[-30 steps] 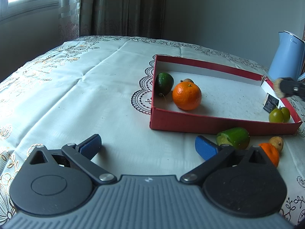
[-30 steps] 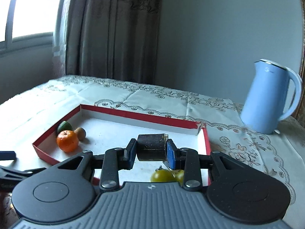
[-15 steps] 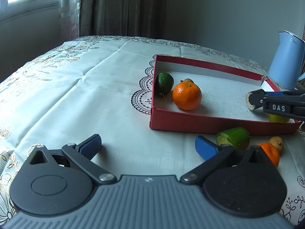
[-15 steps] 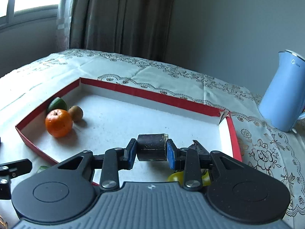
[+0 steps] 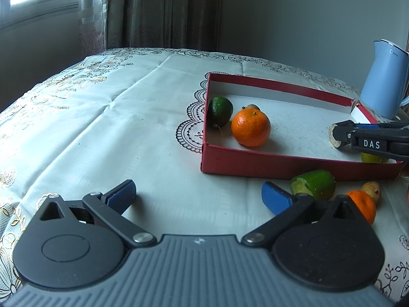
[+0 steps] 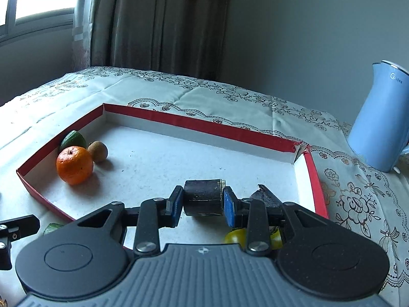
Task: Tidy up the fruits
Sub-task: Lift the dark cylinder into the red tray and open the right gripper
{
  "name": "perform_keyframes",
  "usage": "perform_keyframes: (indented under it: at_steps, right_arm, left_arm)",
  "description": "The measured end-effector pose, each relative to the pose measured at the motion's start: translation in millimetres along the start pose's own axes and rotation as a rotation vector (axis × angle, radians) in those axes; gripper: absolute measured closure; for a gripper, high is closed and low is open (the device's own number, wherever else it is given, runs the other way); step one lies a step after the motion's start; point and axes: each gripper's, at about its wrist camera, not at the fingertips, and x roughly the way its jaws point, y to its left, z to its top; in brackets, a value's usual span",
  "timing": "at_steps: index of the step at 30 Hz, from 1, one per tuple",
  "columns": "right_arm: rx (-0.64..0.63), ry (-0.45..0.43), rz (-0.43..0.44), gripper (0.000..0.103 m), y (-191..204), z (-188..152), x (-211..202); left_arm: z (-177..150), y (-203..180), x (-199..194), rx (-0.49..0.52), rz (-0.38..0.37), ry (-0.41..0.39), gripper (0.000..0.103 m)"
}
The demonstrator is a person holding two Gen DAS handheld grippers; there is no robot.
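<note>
**Right claw grips a dark cylinder above the red box**

The right claw (image 6: 203,200) is clamped on a dark cylindrical piece (image 6: 202,197) with a pale cut end, its 2 blue pads (image 6: 228,203) pressing on either side. In the left wrist view the same piece (image 5: 334,135) is held over the right part of the red box (image 5: 281,163), near the torn far corner. Whether it touches the box floor cannot be told.

The box has a white floor and sits on a surface (image 5: 115,117) covered by a pale embroidered cloth. At its left end lie 3 fruits close together: a dark green avocado (image 5: 219,111) against the wall, a large orange (image 5: 250,127) just beside it, and a small brown kiwi (image 6: 97,150) behind the orange. At the right end, partly hidden under the right claw, are 2 small yellow-green fruits (image 6: 236,235) and a dark broken piece (image 6: 265,198) just beside the right finger.

The left claw (image 5: 198,195) hangs wide open above bare cloth in front of the box, with nothing between its pads. Outside the box, near its front wall, lie a cut green fruit (image 5: 314,184), a smaller orange (image 5: 364,204) and a small tan fruit (image 5: 372,188).

A light blue kettle (image 6: 383,120) stands on the cloth to the right of the box.
</note>
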Motion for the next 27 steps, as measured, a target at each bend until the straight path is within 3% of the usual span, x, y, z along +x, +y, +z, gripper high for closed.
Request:
perform_keyframes:
  at_steps: [13,15,19,27]
  right_arm:
    - [0.02,-0.028,0.008,0.067,-5,-4,-28]
    - [0.034,-0.044,0.01,0.061,-9,-11,-43]
    - [0.062,-0.076,-0.011,0.06,-23,-31,-77]
    - [0.202,-0.019,-0.058,0.059,-68,-70,-99]
  left_arm:
    - [0,0,0,0.004,0.003,0.002,0.0]
    - [0,0,0,0.004,0.003,0.002,0.0]
    - [0,0,0,0.004,0.003,0.002,0.0]
    - [0,0,0,0.006,0.004,0.003,0.0]
